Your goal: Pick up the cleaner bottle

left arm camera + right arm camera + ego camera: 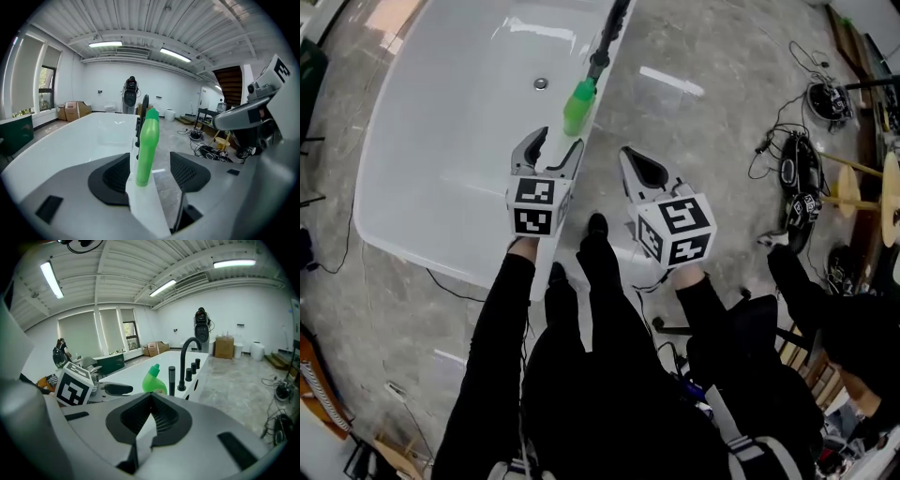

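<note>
The green cleaner bottle (579, 105) stands upright on the right rim of the white bathtub (441, 141), next to the black tap fittings. My left gripper (555, 148) is just short of it, over the rim, with its jaws open. In the left gripper view the bottle (147, 140) stands in line with the gap of the left gripper (149, 171), and neither pad touches it. My right gripper (642, 171) hovers to the right of the tub over the floor, shut and empty. In the right gripper view the bottle (154, 380) shows beyond the shut right gripper (151, 413).
A black faucet (185, 359) and several black knobs (192, 367) stand on the rim behind the bottle. Cables and gear (797, 183) lie on the stone floor at the right. Another person's sleeve (825, 305) is at the lower right. The tub drain (541, 83) shows inside the basin.
</note>
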`<action>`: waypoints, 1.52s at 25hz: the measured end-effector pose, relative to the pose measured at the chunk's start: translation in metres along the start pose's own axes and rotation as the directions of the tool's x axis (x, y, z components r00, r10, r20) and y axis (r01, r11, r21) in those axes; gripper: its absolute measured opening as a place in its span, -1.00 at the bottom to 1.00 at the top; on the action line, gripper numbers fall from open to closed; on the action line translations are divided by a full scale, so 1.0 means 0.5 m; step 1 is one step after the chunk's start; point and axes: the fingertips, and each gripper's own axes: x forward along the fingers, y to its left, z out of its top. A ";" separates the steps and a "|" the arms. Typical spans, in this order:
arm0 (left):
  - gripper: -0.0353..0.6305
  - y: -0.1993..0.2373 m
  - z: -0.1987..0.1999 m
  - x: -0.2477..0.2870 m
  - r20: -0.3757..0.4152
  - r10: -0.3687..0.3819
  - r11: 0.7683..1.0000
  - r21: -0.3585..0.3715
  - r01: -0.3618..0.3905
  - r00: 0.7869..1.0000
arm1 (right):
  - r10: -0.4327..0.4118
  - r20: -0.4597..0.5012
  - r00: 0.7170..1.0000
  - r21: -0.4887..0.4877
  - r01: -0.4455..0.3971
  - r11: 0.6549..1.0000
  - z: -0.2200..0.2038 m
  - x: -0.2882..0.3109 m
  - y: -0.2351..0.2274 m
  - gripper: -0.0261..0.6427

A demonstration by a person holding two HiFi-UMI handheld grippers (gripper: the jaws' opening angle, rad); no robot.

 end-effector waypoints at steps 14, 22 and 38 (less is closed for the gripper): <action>-0.06 0.027 -0.096 0.147 -0.075 0.019 1.000 0.008 -0.018 0.997 | 0.040 -0.058 0.998 0.023 -0.039 0.999 -0.033 0.108 -0.058 -0.92; -0.06 0.028 -0.118 0.196 -0.062 0.019 1.000 0.020 -0.018 0.998 | 0.048 -0.077 0.996 0.045 -0.044 0.998 -0.058 0.134 -0.081 -0.92; -0.07 0.023 -0.111 0.243 -0.002 0.032 0.998 0.062 -0.032 0.999 | 0.084 -0.091 0.992 0.054 -0.079 0.995 -0.073 0.174 -0.106 -0.92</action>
